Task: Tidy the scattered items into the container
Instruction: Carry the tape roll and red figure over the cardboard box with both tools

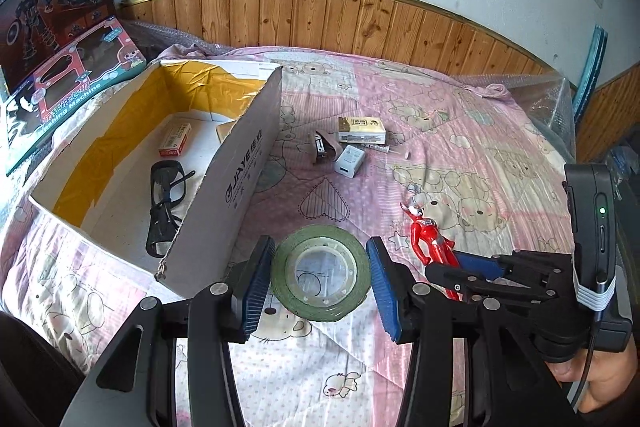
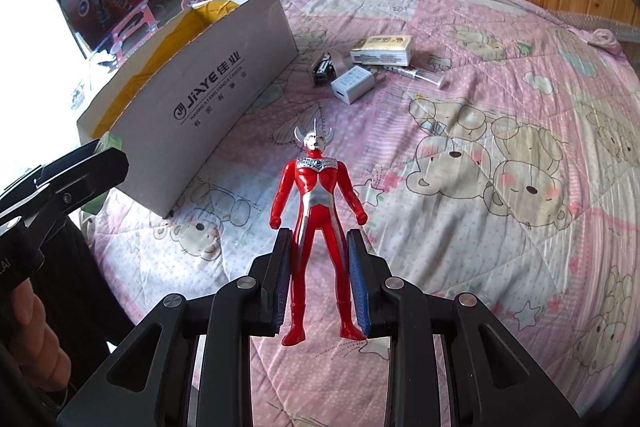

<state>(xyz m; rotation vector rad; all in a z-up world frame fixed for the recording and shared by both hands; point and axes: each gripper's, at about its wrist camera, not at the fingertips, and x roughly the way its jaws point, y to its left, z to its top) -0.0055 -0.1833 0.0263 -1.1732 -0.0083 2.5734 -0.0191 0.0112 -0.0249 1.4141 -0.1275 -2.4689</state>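
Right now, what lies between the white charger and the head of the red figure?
Nothing: only bare pink quilt, with a printed heart, separates the white charger from the red figure. The right wrist view shows it best.

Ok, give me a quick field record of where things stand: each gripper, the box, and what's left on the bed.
left gripper: pads on either side of the green tape roll, contact unclear
right gripper: closed around the legs of the red figure
cardboard box: open, on the bed to the left; holds black glasses and a small red-and-white box
loose on quilt: tissue pack, white charger, syringe, and a small dark item I can't identify
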